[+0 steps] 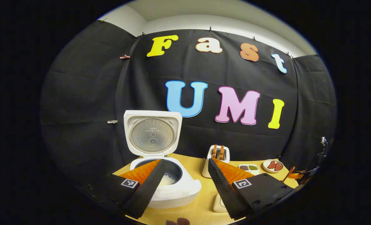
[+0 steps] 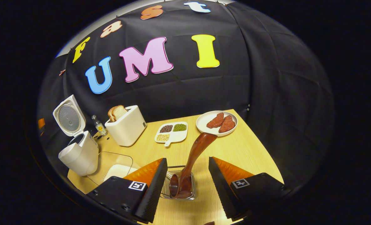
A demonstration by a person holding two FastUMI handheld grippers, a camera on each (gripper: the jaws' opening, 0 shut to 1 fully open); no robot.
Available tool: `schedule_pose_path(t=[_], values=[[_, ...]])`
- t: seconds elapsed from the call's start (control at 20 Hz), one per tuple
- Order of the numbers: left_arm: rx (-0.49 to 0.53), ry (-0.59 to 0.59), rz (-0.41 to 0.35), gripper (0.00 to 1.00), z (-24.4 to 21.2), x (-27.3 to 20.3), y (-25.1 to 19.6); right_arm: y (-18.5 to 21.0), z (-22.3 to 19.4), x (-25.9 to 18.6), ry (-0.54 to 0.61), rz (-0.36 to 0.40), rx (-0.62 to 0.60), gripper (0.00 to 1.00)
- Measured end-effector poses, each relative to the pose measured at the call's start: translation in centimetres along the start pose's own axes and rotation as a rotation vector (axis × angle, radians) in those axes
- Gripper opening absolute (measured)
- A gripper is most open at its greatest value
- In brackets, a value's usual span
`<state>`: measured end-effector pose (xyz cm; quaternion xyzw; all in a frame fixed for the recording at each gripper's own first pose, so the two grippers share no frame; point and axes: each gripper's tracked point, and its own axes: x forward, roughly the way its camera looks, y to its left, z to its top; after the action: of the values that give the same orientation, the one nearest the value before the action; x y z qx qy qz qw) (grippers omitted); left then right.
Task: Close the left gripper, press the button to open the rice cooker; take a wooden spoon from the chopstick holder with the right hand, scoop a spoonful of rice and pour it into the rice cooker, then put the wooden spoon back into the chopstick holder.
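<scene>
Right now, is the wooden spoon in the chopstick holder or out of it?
In. The wooden spoon stands with its bowl down inside the wire chopstick holder, handle leaning up.

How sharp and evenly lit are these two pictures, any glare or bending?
Left gripper view: sharp, fisheye bows the wall's top edge; soft sheen on the rice cooker lid's metal plate. Right gripper view: table evenly lit, tilted and curved; faint highlight on the wooden spoon, edges dim.

White rice cooker (image 1: 173, 193); reddish-brown wooden spoon (image 2: 195, 156); pale wood-grain table (image 2: 248, 150); white toaster (image 2: 126, 128).
</scene>
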<state>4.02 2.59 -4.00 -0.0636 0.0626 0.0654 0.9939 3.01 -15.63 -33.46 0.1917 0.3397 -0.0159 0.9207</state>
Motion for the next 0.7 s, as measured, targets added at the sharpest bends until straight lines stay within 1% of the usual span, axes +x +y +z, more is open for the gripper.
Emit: schedule_pose_path(t=[0.15,0.2,0.25,0.3,0.35,0.4,0.45,0.5,0.6,0.7], values=[[-0.022,0.021,0.016,0.95,-0.5,-0.6,-1.7,-0.1,-1.8,2.9,0.063,0.037,0.028,0.82],[-0.028,0.026,0.023,0.95,-0.6,-0.8,-2.2,-0.3,-2.1,3.5,0.076,0.040,0.033,0.76],[-0.030,0.033,0.033,0.95,-0.9,-1.1,-2.5,-0.2,-2.7,3.9,0.088,0.054,0.036,0.49],[-0.029,0.039,0.045,0.95,-1.1,-1.4,-2.7,0.0,-2.4,4.2,0.084,0.065,0.034,0.33],[-0.030,0.043,0.054,0.95,-1.3,-1.7,-2.9,0.1,-2.3,3.9,0.081,0.073,0.032,0.26],[-0.032,0.047,0.061,0.95,-1.4,-2.0,-3.2,0.7,-2.0,3.6,0.065,0.107,0.060,0.28],[-0.033,0.048,0.069,0.95,-1.6,-2.4,-3.3,1.0,-1.8,3.6,0.056,0.118,0.087,0.15],[-0.030,0.052,0.075,0.95,-1.7,-2.7,-3.3,0.9,-1.6,3.4,0.037,0.111,0.078,0.13],[-0.011,0.055,0.077,0.95,-2.0,-3.1,-3.2,1.4,-0.8,2.4,0.006,0.122,0.058,0.09],[0.001,0.062,0.053,0.95,-2.1,-3.4,-3.1,1.9,0.8,1.5,-0.037,0.123,0.055,0.09]])
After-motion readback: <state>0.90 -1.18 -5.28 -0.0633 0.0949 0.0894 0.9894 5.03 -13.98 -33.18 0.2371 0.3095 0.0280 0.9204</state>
